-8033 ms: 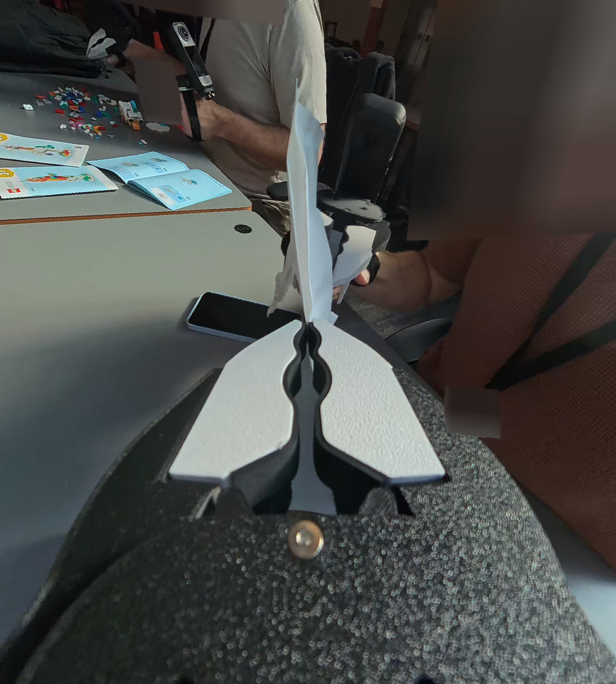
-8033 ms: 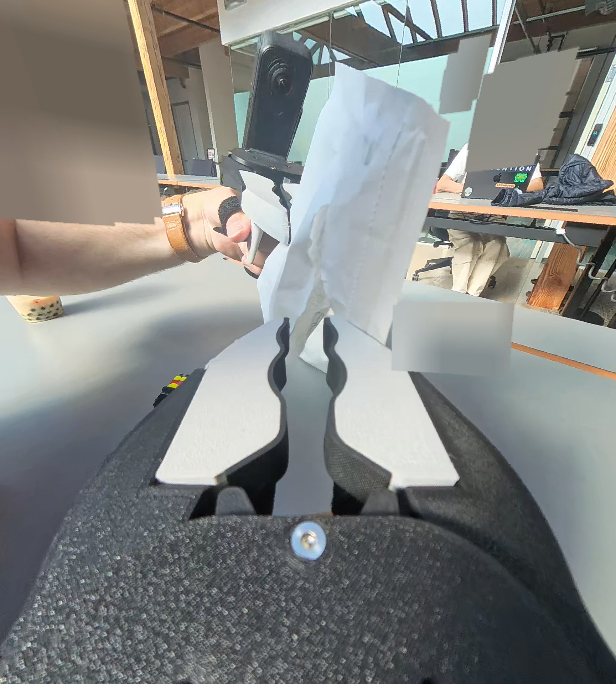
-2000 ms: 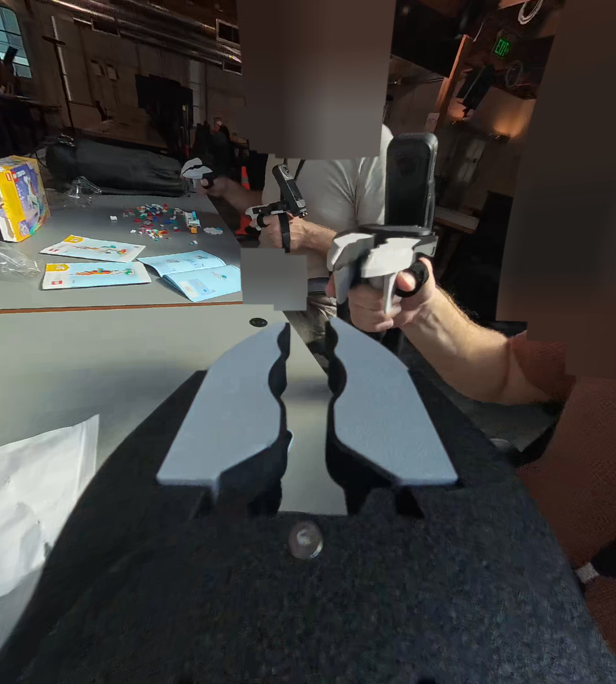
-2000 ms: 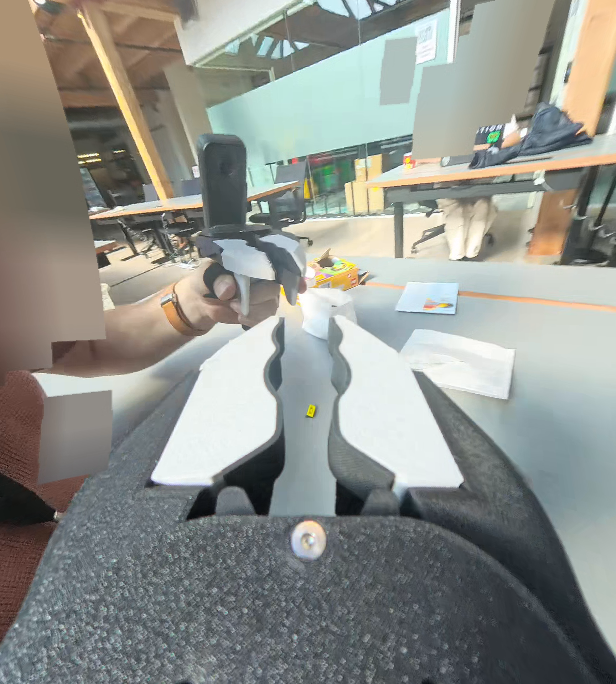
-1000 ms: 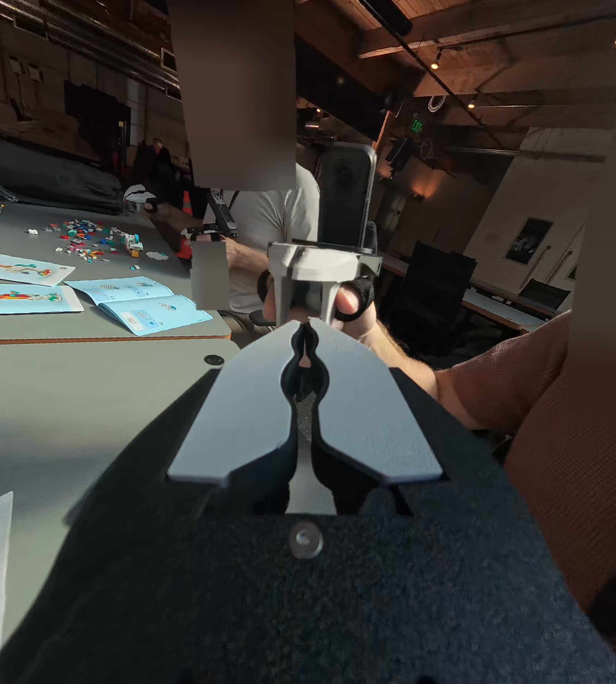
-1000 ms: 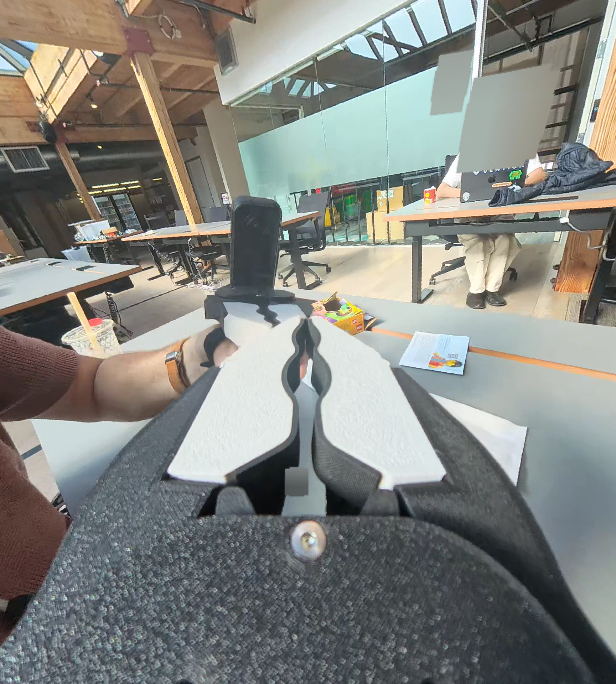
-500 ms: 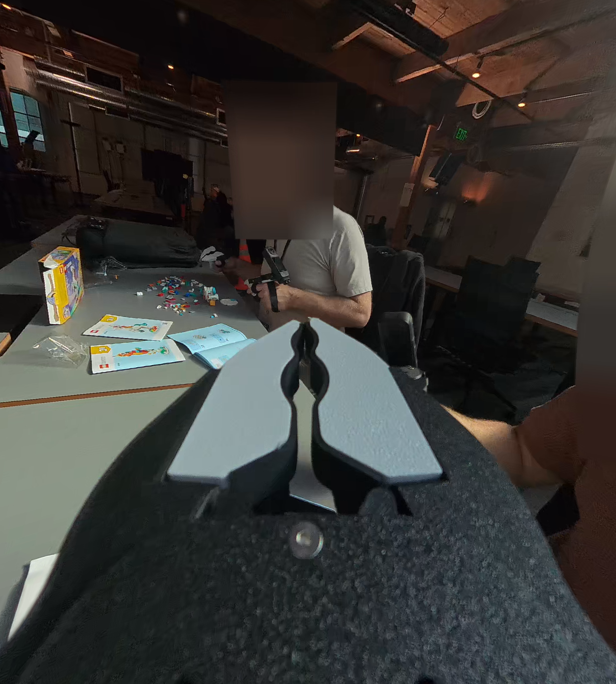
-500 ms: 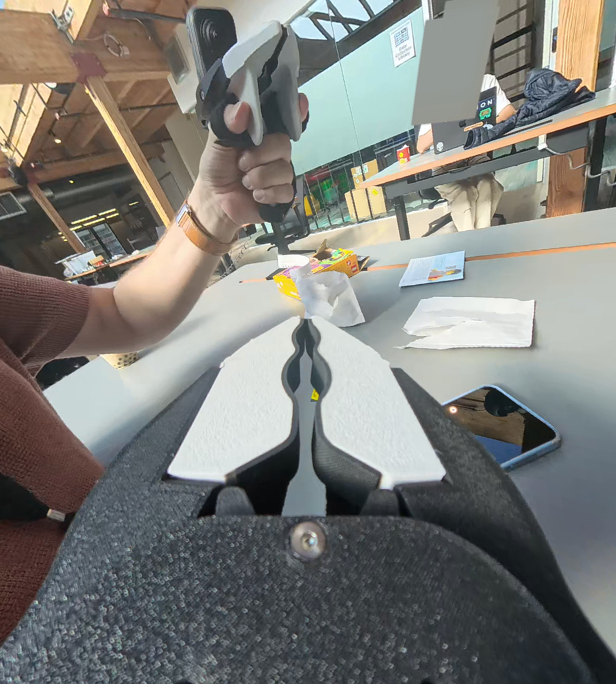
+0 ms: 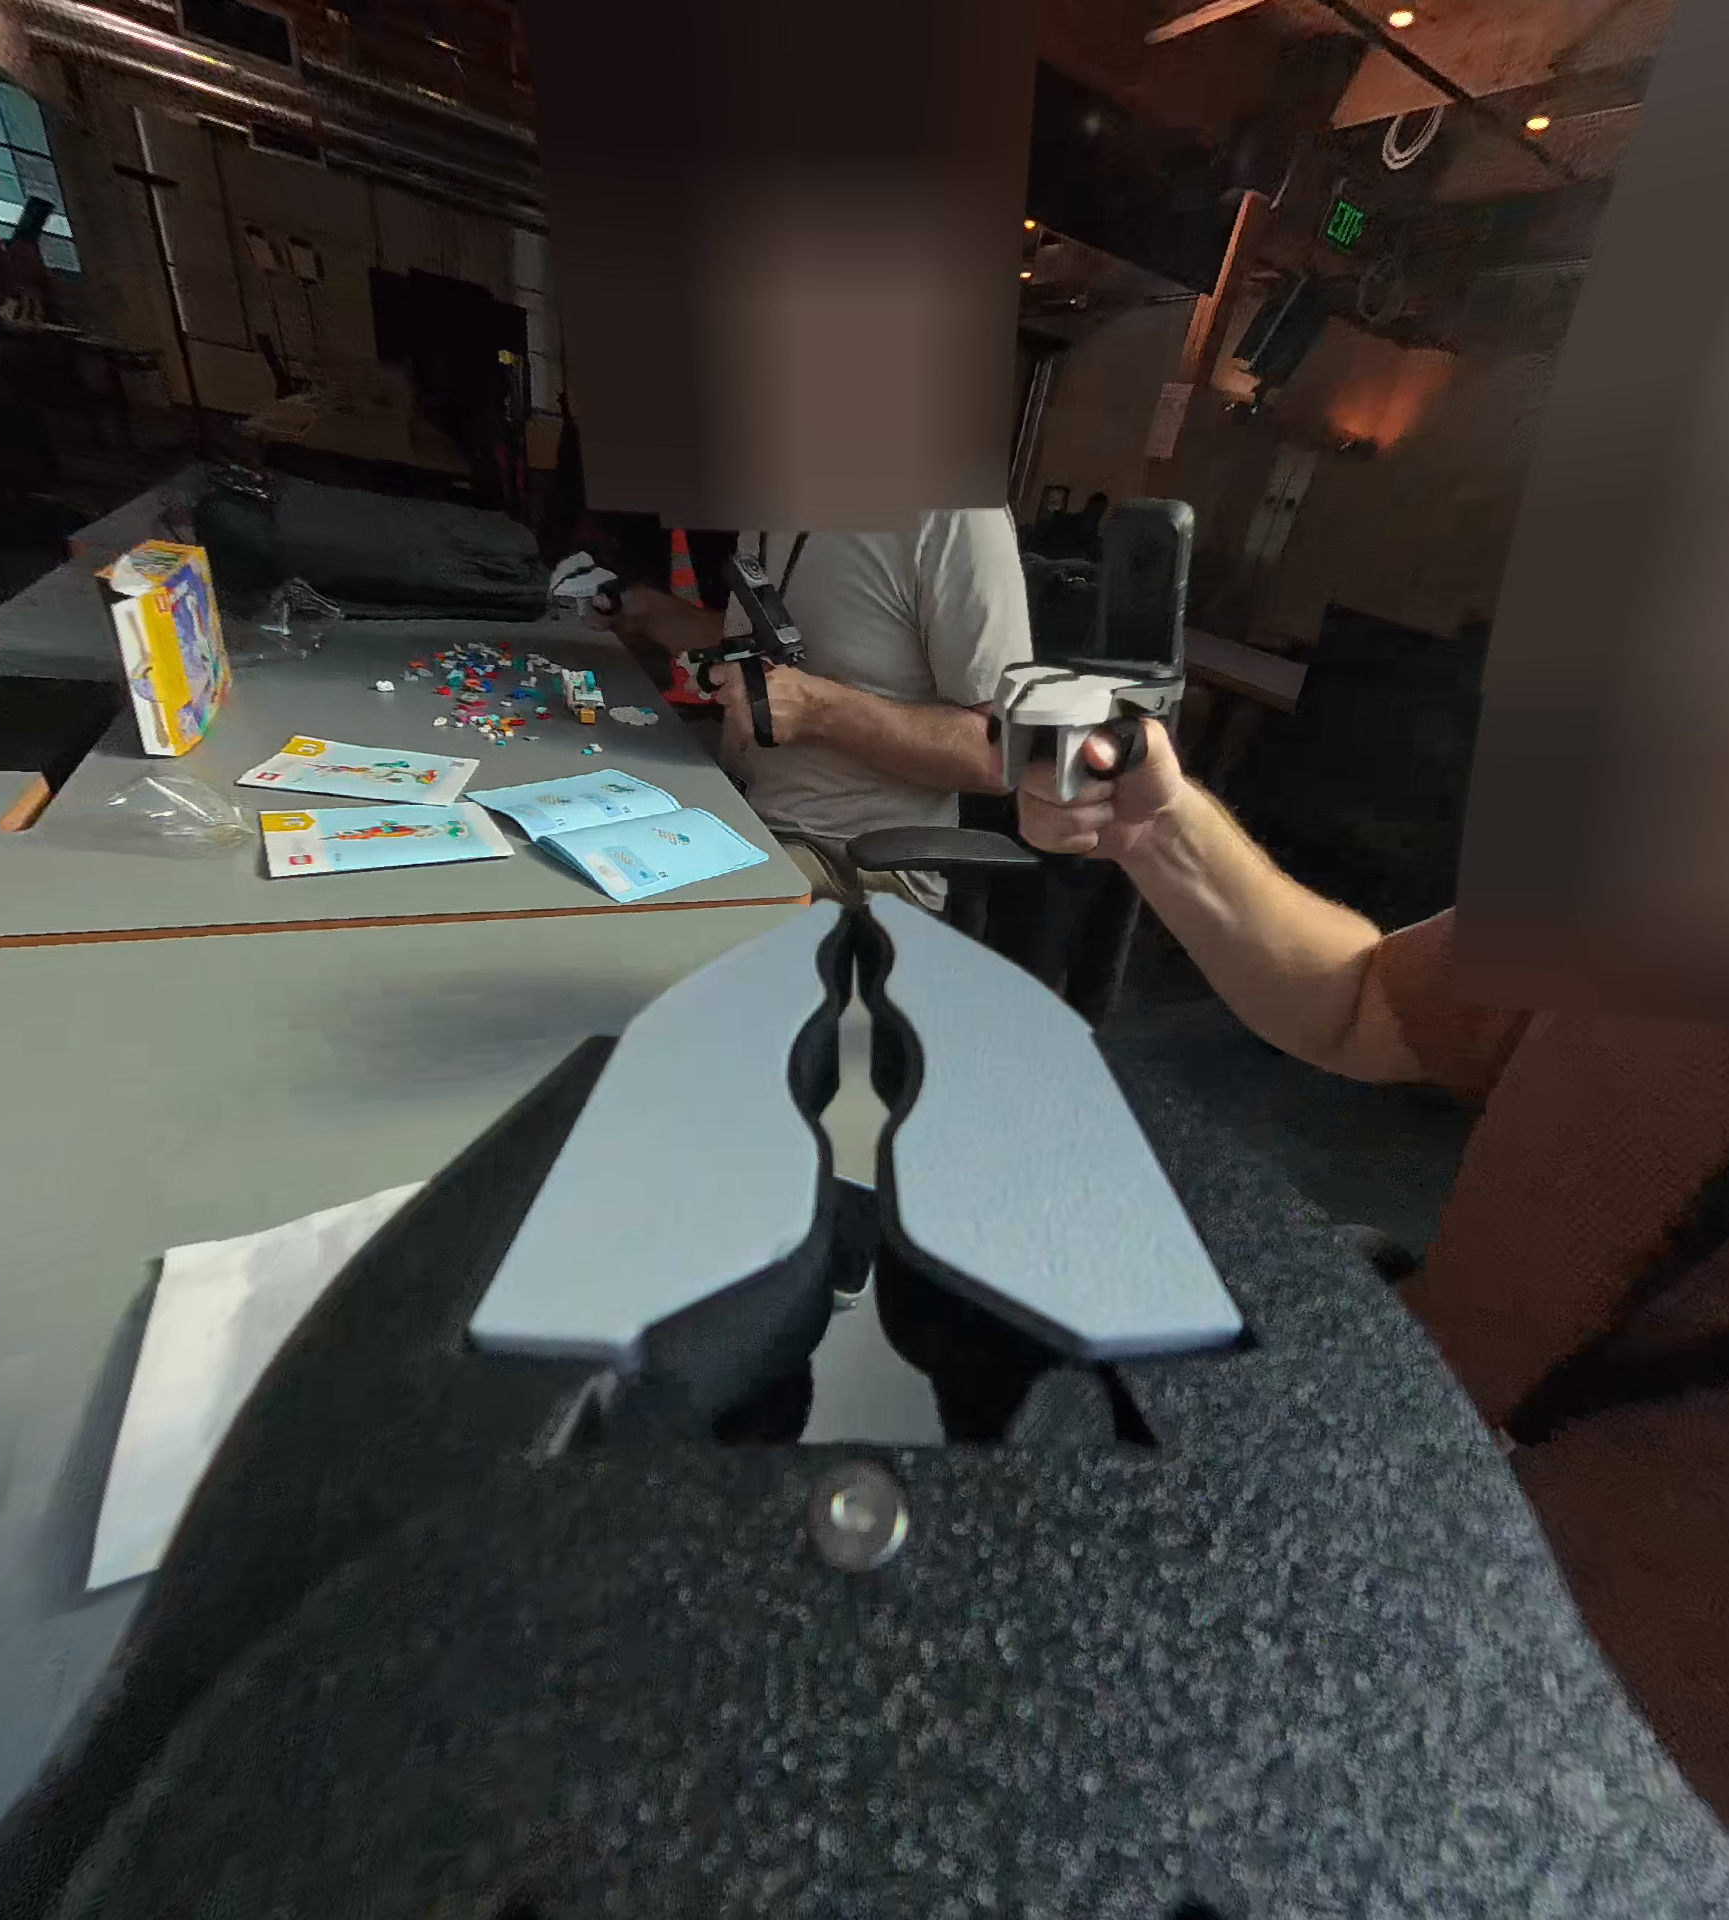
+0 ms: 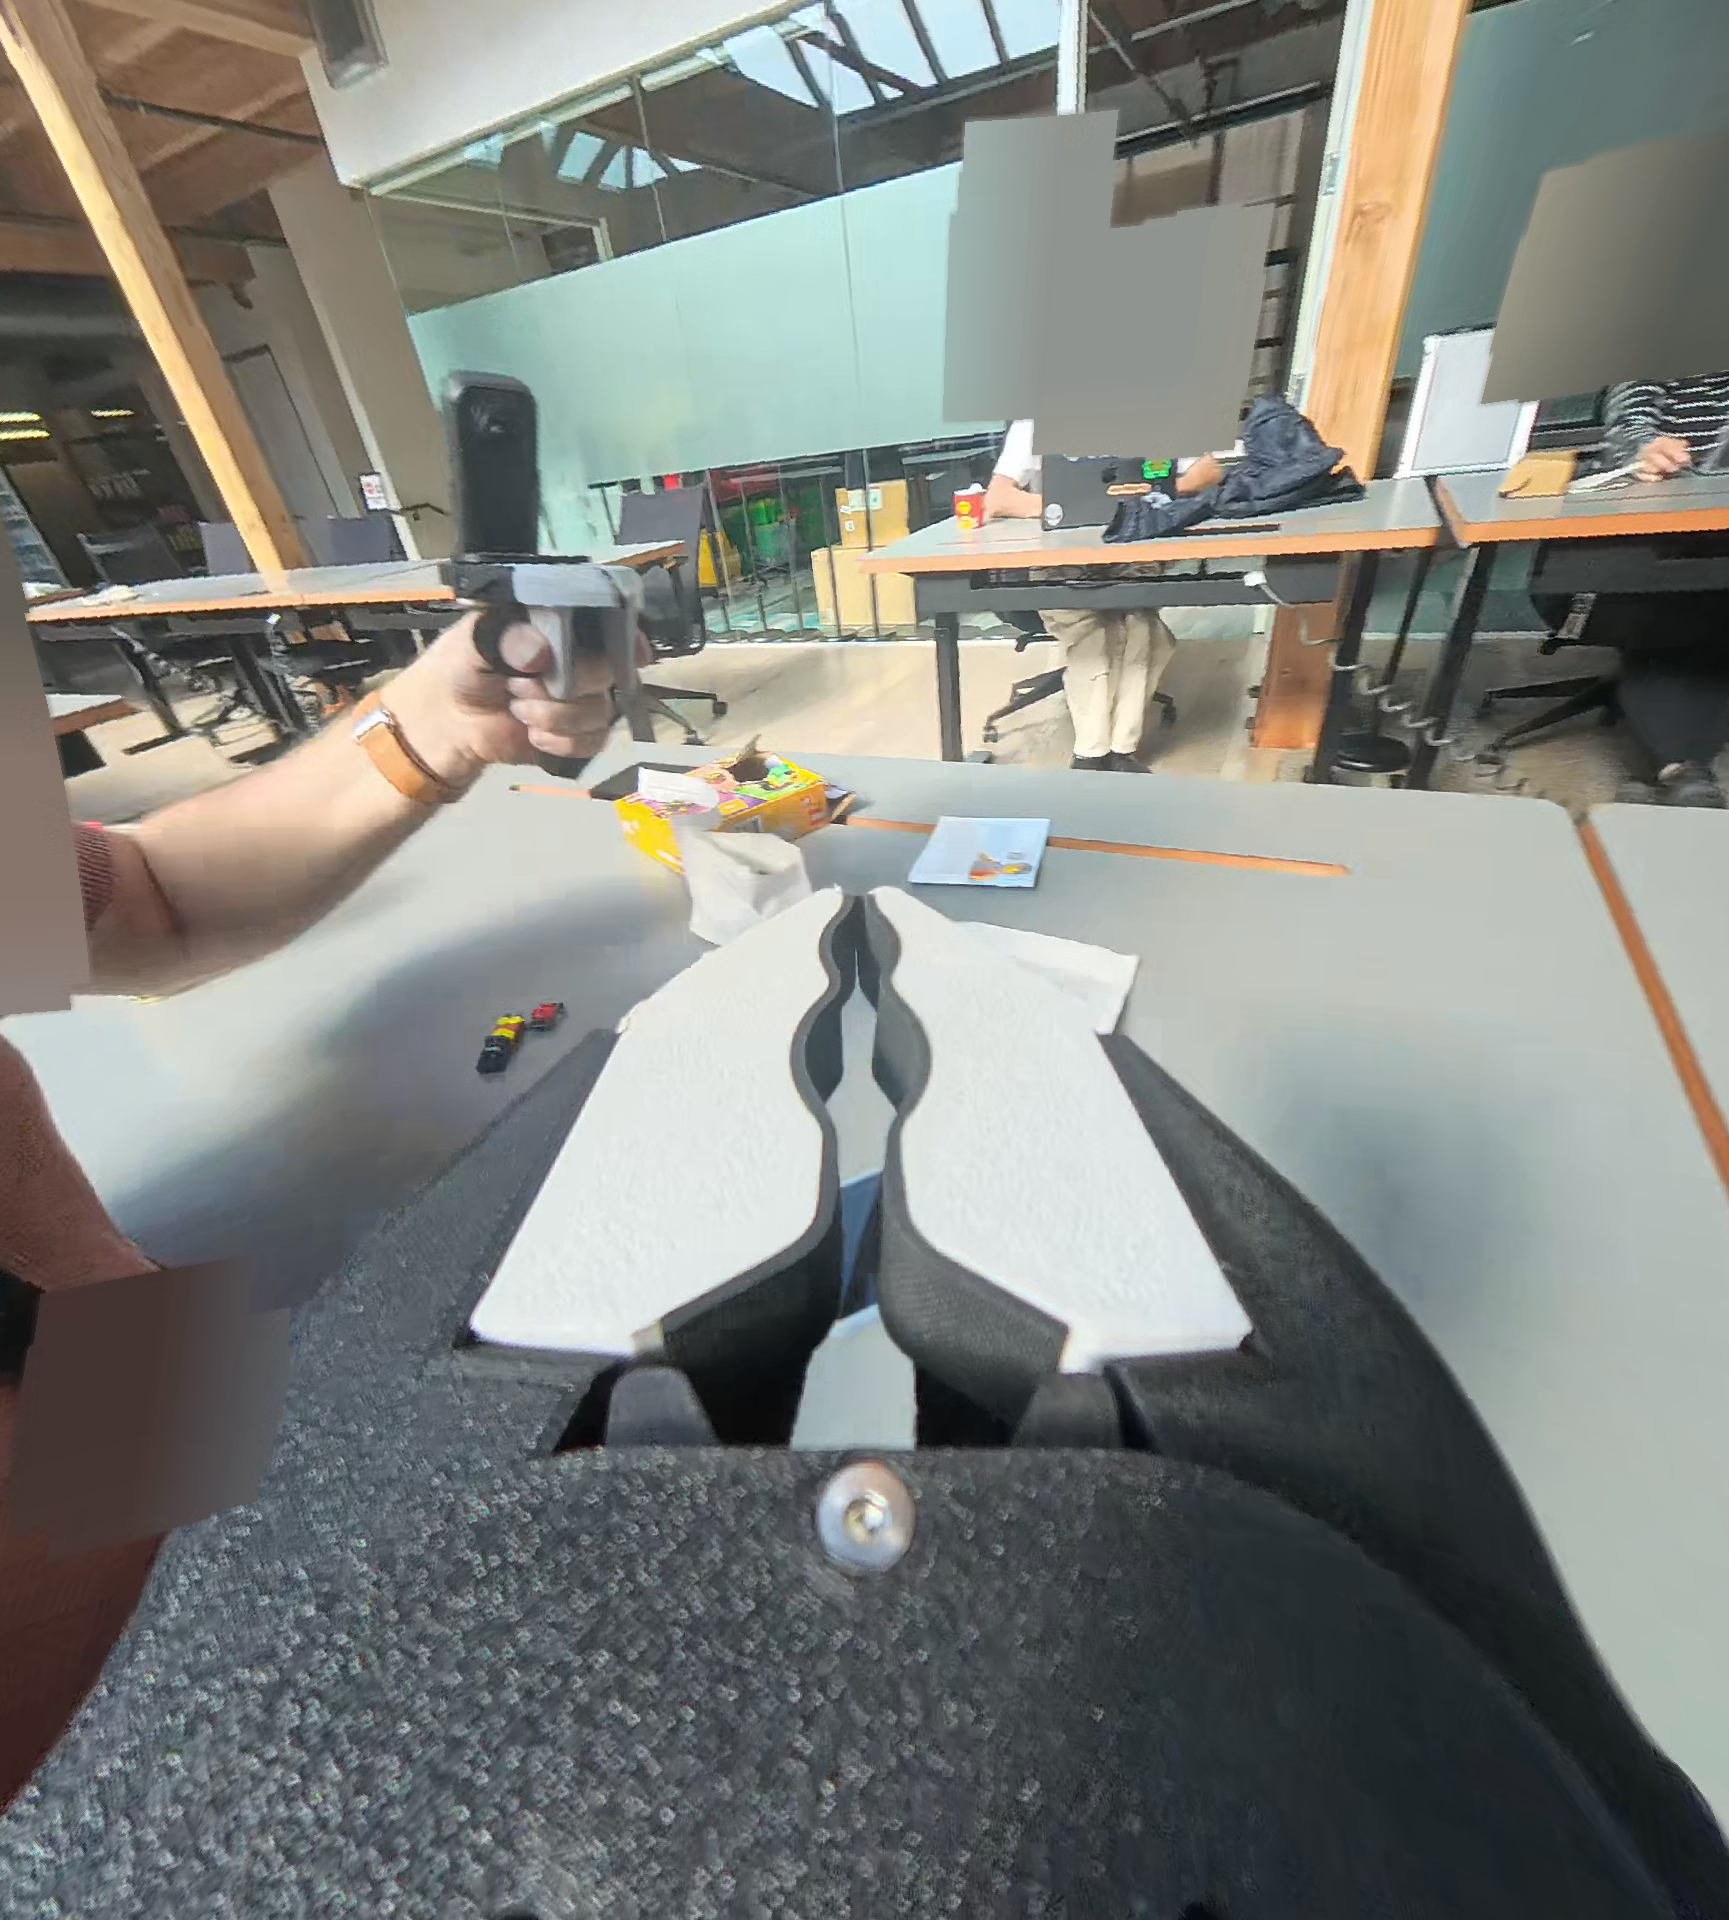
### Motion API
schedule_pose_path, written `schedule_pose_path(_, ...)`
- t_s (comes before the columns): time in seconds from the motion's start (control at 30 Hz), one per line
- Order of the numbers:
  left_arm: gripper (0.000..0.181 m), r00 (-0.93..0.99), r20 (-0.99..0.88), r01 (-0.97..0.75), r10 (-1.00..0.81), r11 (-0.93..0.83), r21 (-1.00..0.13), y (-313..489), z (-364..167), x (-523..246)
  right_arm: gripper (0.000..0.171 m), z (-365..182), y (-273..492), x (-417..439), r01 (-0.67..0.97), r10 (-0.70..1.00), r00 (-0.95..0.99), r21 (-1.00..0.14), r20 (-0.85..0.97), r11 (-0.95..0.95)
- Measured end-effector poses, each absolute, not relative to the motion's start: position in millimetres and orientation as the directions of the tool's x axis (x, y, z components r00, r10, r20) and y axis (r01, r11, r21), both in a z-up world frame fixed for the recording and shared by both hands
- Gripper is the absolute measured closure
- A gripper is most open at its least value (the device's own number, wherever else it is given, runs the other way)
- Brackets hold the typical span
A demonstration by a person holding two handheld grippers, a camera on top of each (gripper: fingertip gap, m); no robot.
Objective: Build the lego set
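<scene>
1. Grey table [image 10: 1359,1039] carried small lego pieces [image 10: 519,1027], a yellow lego box [image 10: 735,805] and an instruction booklet [image 10: 985,850].
2. Left gripper [image 9: 858,914] and right gripper [image 10: 855,902] hovered, jaws closed, empty.
3. Building seemed unstarted; next, open over the pieces.

Yellow box [image 10: 725,808]; white paper bag [image 10: 741,881]; grey table [image 10: 1359,1039]; light-blue booklets [image 9: 621,831]; multicoloured bricks [image 9: 496,686].

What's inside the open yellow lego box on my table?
The yellow lego box lies with its flap open, and white crumpled paper sits in front of its mouth. Its inside is hidden from this angle, so the contents cannot be told.
</scene>
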State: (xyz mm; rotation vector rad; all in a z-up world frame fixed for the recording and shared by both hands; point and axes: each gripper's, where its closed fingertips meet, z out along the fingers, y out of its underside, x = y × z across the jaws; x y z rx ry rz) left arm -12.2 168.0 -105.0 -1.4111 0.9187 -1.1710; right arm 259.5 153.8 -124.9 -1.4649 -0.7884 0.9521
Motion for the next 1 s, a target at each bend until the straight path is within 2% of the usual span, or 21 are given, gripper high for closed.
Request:
schedule_pose_path(0.07,0.181,0.35,0.183,0.074,-0.919,-0.168,-0.983,176,-104,-62,0.171,-127,156,311,-0.038,0.821,0.558,-0.992,-0.118,-0.117)
schedule_pose_path(0.1,0.181,0.333,0.22,0.118,-0.917,-0.191,-0.974,177,-104,-60,0.171,-126,157,311,-0.074,0.822,0.55,-0.989,-0.148,-0.128)
schedule_pose_path(0.13,0.181,0.276,0.242,0.126,-0.93,-0.215,-0.969,174,-109,-38,0.171,-126,159,291,-0.108,0.847,0.503,-0.985,-0.174,-0.138)
schedule_pose_path(0.27,0.181,0.009,0.235,0.045,-0.972,-0.235,-0.971,138,-133,103,0.171,-145,154,150,-0.05,0.948,0.275,-0.987,-0.163,-0.155)
schedule_pose_path(0.33,0.181,-0.008,0.226,0.029,-0.974,-0.226,-0.974,134,-131,111,0.171,-137,147,138,-0.064,0.959,0.222,-0.984,-0.176,-0.165)
schedule_pose_path(0.43,0.181,0.157,0.211,0.06,-0.965,-0.204,-0.977,157,-113,18,0.171,-118,148,227,-0.055,0.921,0.37,-0.992,-0.124,-0.111)
schedule_pose_path(0.53,0.181,0.386,0.231,0.05,-0.893,-0.23,-0.972,171,-119,-93,0.171,-112,143,349,-0.073,0.786,0.603,-0.991,-0.132,-0.111)
schedule_pose_path(0.6,0.181,0.426,0.274,0.078,-0.862,-0.267,-0.961,171,-128,-115,0.171,-121,137,378,-0.083,0.737,0.656,-0.986,-0.162,-0.143)
schedule_pose_path(0.77,0.181,0.287,0.276,0.038,-0.917,-0.276,-0.96,163,-140,-42,0.171,-134,144,308,-0.039,0.826,0.547,-0.989,-0.14,-0.142)
schedule_pose_path(0.93,0.181,0.032,0.311,0.034,-0.95,-0.31,-0.95,119,-154,72,0.171,-166,124,166,-0.024,0.944,0.25,-0.976,-0.215,-0.216)
schedule_pose_path(1.0,0.181,0.037,0.289,0.043,-0.956,-0.288,-0.957,114,-158,81,0.171,-171,120,149,-0.019,0.953,0.242,-0.982,-0.185,-0.186)
